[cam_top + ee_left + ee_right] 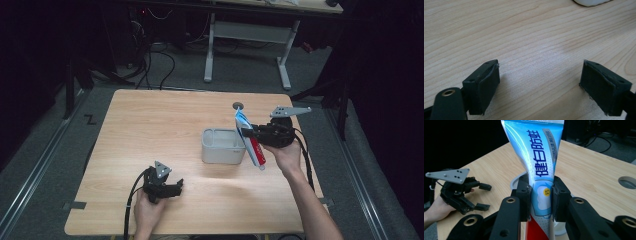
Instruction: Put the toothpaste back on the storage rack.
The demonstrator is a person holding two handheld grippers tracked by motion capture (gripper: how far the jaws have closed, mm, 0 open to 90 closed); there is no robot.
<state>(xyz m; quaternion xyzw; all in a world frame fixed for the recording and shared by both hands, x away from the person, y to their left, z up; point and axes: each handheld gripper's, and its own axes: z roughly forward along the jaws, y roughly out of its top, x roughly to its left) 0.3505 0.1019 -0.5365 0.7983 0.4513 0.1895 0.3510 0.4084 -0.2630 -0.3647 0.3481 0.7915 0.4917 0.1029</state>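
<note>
My right gripper (pixel 248 134) is shut on a blue, white and red toothpaste tube (pixel 249 138), held tilted just right of a white rectangular cup (pixel 222 146) near the table's middle. In the right gripper view the tube (pixel 541 167) rises between the two black jaws of my right gripper (pixel 541 196), with the cup's rim (pixel 515 182) partly hidden behind them. My left gripper (pixel 177 186) rests low at the table's front left, open with nothing in it. In the left gripper view my left gripper (pixel 540 85) has its jaws wide apart over bare wood.
The wooden table (pixel 150 130) has a round cable hole (pixel 238 105) near its far edge. Another desk frame (pixel 247 45) and cables stand on the floor beyond. A white object's edge (pixel 590 2) sits at the top of the left gripper view.
</note>
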